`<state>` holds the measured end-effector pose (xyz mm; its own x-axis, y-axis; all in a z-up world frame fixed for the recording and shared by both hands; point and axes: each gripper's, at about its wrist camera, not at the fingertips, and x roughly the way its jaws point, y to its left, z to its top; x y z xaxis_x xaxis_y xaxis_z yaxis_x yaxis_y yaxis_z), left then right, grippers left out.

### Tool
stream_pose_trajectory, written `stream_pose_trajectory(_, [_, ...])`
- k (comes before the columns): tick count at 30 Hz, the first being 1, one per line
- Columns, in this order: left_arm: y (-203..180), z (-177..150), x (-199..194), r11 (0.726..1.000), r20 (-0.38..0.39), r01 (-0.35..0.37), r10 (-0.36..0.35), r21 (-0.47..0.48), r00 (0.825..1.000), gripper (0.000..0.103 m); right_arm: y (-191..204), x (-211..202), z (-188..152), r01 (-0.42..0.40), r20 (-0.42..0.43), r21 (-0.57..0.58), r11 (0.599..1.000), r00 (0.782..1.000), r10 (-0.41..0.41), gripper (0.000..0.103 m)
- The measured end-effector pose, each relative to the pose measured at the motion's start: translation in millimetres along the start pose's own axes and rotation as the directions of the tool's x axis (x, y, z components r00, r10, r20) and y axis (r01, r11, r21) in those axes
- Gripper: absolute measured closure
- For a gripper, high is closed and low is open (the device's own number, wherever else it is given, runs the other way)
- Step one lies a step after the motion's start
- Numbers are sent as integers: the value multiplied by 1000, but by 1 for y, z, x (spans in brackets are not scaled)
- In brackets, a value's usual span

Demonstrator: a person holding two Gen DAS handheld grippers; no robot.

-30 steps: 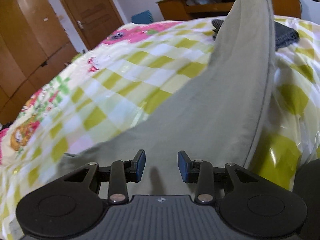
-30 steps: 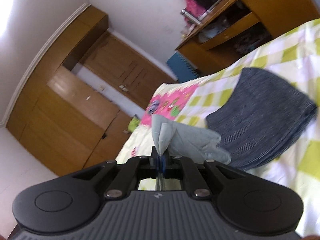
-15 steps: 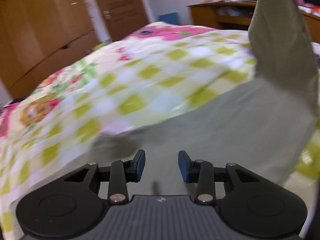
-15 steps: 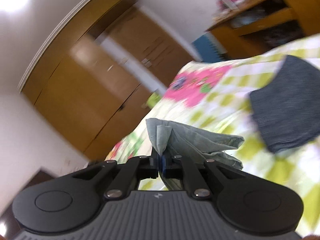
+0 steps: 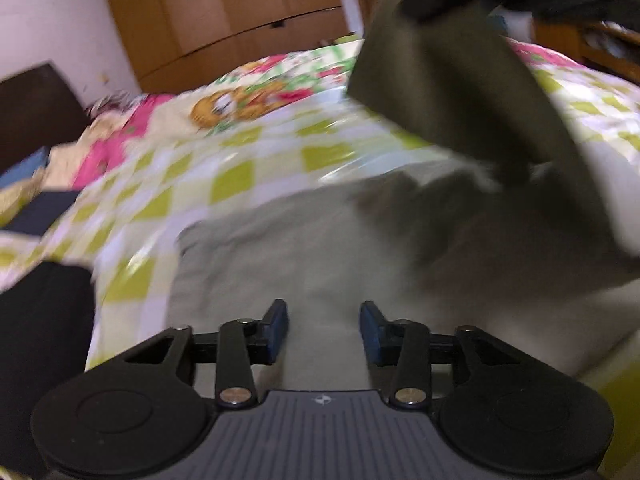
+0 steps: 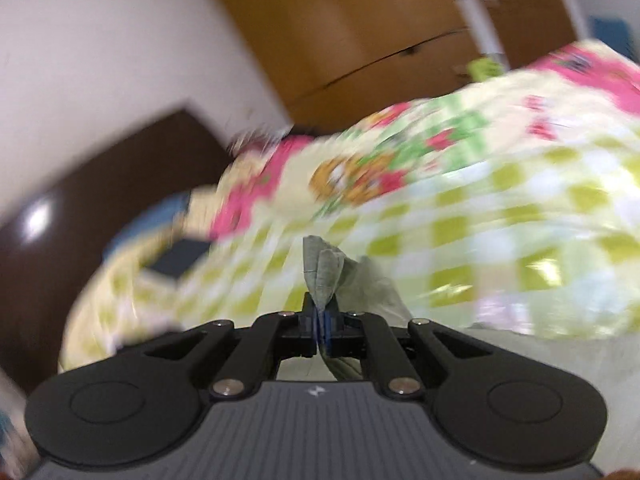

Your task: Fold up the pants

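While our right gripper (image 6: 320,330) pinches a bunched hem of the grey-green cotton pants (image 5: 304,248) tight between its jaws, our left gripper (image 5: 323,330) hovers with jaws parted and empty, the cloth lying flat just ahead of and beneath them on the checked yellow-green bed quilt (image 5: 236,176). From there, the lifted leg rises to the upper right.

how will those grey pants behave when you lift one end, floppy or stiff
Probably floppy: the pants hang in a limp sheet from where the right gripper pinches a bunched corner, and the rest stays draped on the bedspread. They look thin and fairly light, since a small pinch carries them. The far end will likely drag rather than lift. The left gripper is open above them.
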<state>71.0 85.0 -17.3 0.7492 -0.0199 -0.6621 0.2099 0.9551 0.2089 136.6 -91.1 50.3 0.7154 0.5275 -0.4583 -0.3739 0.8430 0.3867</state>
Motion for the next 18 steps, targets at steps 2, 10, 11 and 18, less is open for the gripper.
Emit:
stream_pose_trajectory(2, [12, -9, -6, 999, 2, 7, -7, -35, 1000, 45, 27, 28, -15, -11, -58, -87, 996, 998, 6, 98])
stream_pose_trajectory(10, [28, -25, -14, 994, 9, 53, -53, -93, 999, 44, 93, 67, -47, -13, -136, -259, 966, 990, -24, 97])
stream_pose_trajectory(11, [30, -25, -13, 992, 7, 64, -64, -105, 998, 44, 96, 69, -47, 3, -125, -263, 965, 991, -37, 97])
stream_pose_trajectory(18, [49, -32, -23, 975, 36, 104, -99, -196, 994, 44, 108, 73, -34, 24, -80, -267, 963, 996, -47, 97])
